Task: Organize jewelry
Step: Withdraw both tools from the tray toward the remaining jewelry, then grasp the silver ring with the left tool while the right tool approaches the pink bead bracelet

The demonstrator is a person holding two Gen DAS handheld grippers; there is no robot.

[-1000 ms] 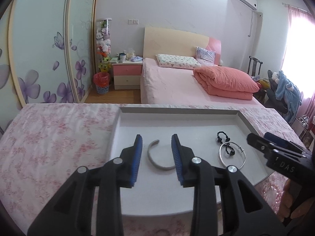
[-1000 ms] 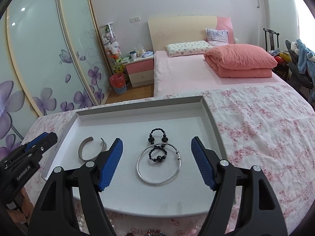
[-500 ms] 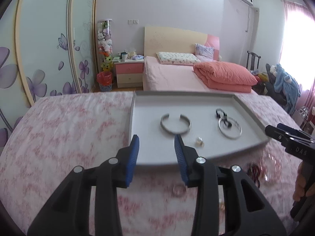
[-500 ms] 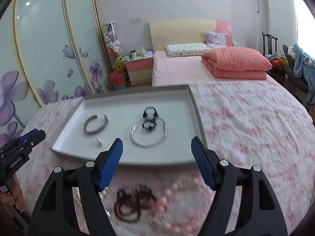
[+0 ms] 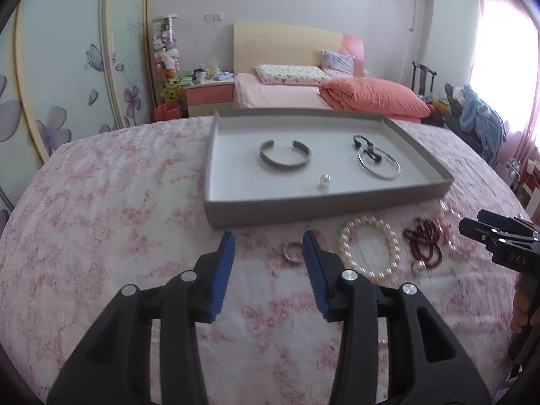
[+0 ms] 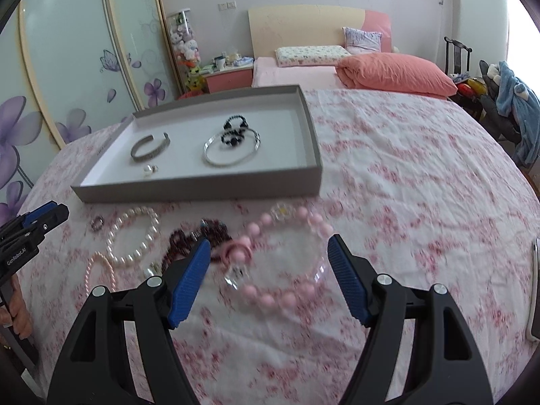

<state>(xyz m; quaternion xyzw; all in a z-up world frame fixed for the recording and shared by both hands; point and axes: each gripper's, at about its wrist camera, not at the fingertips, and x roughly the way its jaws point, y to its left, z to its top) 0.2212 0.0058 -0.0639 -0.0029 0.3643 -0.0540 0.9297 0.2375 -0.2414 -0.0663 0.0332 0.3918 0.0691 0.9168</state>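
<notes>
A grey tray (image 5: pixel 303 207) (image 6: pixel 202 187) on the floral cloth holds a silver cuff (image 5: pixel 284 157), a silver bangle (image 5: pixel 379 165), black beads (image 5: pixel 366 145) and a pearl earring (image 5: pixel 324 180). In front of it lie a small ring (image 5: pixel 293 251), a white pearl bracelet (image 5: pixel 369 251) (image 6: pixel 133 236), dark red beads (image 5: pixel 425 241) (image 6: pixel 197 239) and a pink bead necklace (image 6: pixel 287 256). My left gripper (image 5: pixel 266 246) is open and empty just left of the ring. My right gripper (image 6: pixel 268 256) is open and empty over the pink necklace.
The table is covered by a pink floral cloth (image 5: pixel 101 202). Behind it stand a bed (image 5: pixel 287 94) with an orange quilt, a pink nightstand (image 5: pixel 209 96) and sliding wardrobe doors (image 5: pixel 67 67). A chair with clothes (image 5: pixel 472 114) is at the right.
Both grippers have pulled back from above the tray toward the near side of the table. The loose jewelry in front of the tray has come into view. A pearl earring now lies in the tray.
</notes>
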